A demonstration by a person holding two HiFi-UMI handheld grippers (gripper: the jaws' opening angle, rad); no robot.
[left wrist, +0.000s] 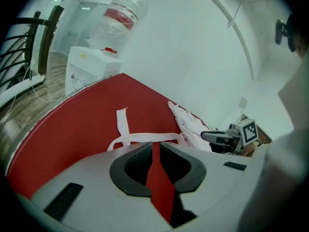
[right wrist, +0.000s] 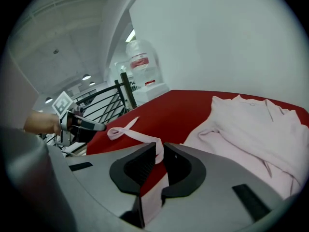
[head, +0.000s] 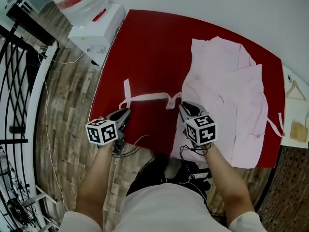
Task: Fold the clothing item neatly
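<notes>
- My right gripper (head: 184, 107): jaws pinched on one end of the pink belt (head: 147, 97).
- My left gripper (head: 127, 112): jaws nearly together, empty, beside the belt's other end.
- Pink robe (head: 227, 95) lay spread on the red counter (head: 145, 47).

Red table (head: 145, 57): curved far edge, left half mostly bare.
- Pale pink robe (head: 227, 95): spread loosely and rumpled over the right half, with the near hem at the table's near edge.
- Matching belt (head: 145, 98): lies flat on the red top, running leftward from the robe, with one strip end pointing toward the far side.
</notes>
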